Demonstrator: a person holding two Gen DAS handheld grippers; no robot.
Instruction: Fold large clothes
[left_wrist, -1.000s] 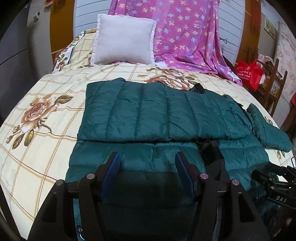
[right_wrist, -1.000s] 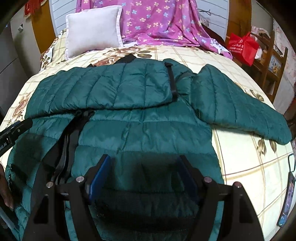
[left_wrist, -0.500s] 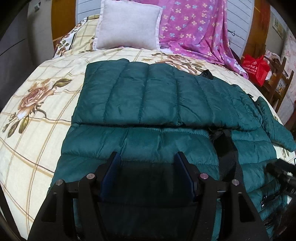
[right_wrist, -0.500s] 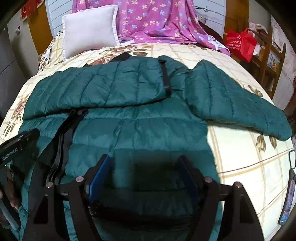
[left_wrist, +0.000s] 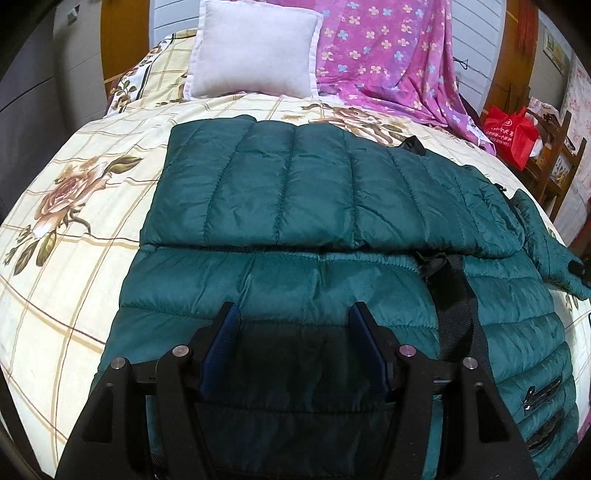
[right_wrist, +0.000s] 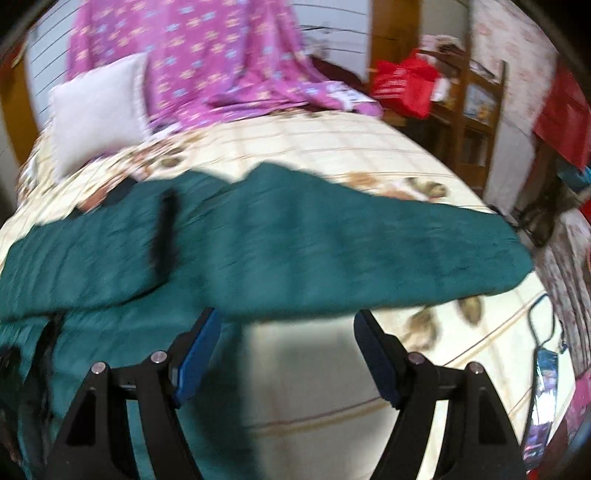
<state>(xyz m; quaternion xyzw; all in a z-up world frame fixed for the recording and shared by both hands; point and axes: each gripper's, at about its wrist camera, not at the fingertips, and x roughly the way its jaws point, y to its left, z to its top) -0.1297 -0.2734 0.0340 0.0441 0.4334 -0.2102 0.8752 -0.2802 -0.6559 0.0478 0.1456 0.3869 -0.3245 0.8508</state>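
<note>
A dark green quilted puffer jacket (left_wrist: 303, 184) lies flat on the bed, its left sleeve folded across the body. My left gripper (left_wrist: 293, 314) is open and empty, hovering over the jacket's lower hem. In the blurred right wrist view the jacket's right sleeve (right_wrist: 369, 251) stretches out to the right over the bedsheet. My right gripper (right_wrist: 286, 319) is open and empty, above the sheet just in front of that sleeve.
The bed has a cream floral sheet (left_wrist: 66, 229). A white pillow (left_wrist: 255, 48) and a pink flowered blanket (left_wrist: 391, 55) lie at the head. A red bag (left_wrist: 511, 133) and wooden shelf (right_wrist: 469, 110) stand on the right. A phone (right_wrist: 545, 391) lies by the bed's right edge.
My right gripper has swung quickly to the right, from over the jacket's body to the outstretched right sleeve. My left gripper has moved slightly forward over the hem.
</note>
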